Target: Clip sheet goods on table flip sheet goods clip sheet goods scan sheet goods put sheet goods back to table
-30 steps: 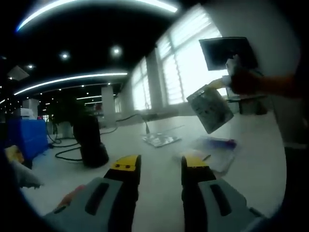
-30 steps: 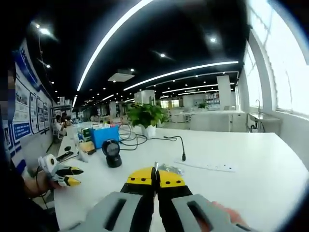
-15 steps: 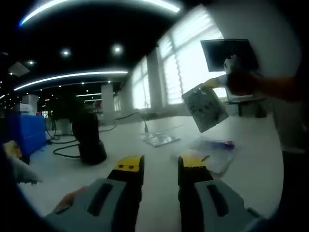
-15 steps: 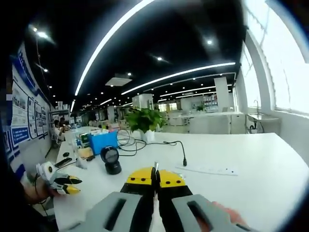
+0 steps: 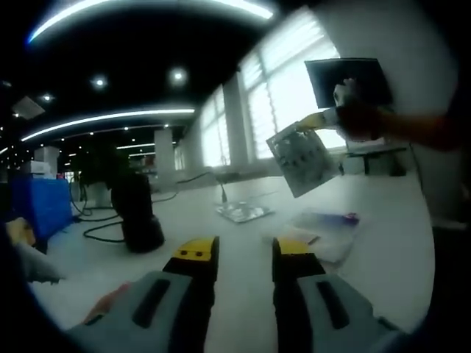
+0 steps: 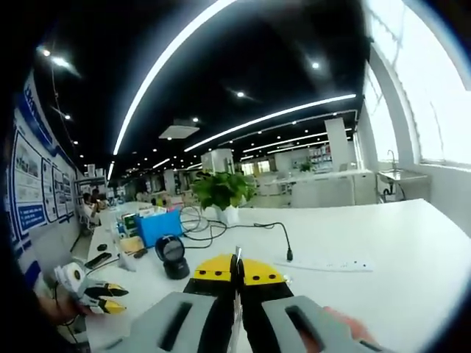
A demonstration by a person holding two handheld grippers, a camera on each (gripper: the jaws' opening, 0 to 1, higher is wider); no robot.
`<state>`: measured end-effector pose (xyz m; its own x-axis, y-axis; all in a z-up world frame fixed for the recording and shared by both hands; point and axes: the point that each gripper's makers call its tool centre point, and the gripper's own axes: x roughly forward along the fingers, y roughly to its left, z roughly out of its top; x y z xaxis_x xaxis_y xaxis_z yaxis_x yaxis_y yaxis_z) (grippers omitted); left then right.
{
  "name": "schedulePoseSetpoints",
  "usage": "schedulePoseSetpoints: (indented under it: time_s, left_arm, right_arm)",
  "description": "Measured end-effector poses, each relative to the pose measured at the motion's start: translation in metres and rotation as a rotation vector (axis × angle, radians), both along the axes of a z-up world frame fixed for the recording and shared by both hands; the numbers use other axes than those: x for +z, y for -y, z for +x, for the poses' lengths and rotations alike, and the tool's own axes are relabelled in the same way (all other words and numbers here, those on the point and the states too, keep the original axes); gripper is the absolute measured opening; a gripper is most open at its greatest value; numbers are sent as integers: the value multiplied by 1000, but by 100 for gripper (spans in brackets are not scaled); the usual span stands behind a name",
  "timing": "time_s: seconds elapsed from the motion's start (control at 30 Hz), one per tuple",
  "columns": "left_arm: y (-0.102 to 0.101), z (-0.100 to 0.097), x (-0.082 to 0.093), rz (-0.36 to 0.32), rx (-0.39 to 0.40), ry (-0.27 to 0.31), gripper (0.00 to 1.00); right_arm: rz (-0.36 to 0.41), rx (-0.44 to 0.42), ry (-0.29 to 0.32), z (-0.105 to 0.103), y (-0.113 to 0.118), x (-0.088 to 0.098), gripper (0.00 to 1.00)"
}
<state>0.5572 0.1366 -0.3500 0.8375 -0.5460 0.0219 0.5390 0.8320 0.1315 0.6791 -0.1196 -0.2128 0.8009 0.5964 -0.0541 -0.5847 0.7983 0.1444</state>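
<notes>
Sheet goods [image 5: 302, 157]: aloft, pinched edge-on by right claw [image 6: 237, 271].
Left claw [image 5: 239, 250]: parted — empty.
Advice: present printed face squarely toward scanner [image 6: 174, 256] on counter [image 6: 383, 243].

An open-plan office. Long light strips [image 6: 184, 51] and round spotlights run across a dark ceiling, with tall blinded windows [image 5: 276, 103] along one side. White desks [image 6: 353, 235] reach far back, carrying cables [image 6: 213, 224], a potted plant [image 6: 223, 193] and a blue box [image 6: 157, 226]. Posters [image 6: 28, 184] line the left wall, and people sit far off.
</notes>
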Motion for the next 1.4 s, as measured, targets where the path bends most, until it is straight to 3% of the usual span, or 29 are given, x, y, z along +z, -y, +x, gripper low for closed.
schedulePoseSetpoints:
  time_s: [0.3, 0.4, 0.57, 0.9, 1.03, 1.4]
  left_arm:
    - [2, 0, 0, 2, -9, 4, 24]
    - [3, -1, 1, 2, -13, 7, 25]
    - [5, -3, 4, -7, -29, 20, 26]
    - [3, -2, 6, -14, -19, 33, 22]
    - [1, -1, 7, -22, -14, 34, 23]
    - [1, 0, 4, -13, -16, 27, 26]
  right_arm:
    - [6, -46, 18, 13, -1, 8, 0]
    - [51, -43, -1, 15, -6, 8, 0]
    - [41, -64, -6, 19, -9, 5, 0]
    - [71, -69, -30, 26, -29, 3, 0]
    - [51, -55, -13, 25, -49, 8, 0]
    - [62, -89, 7, 40, -64, 15, 0]
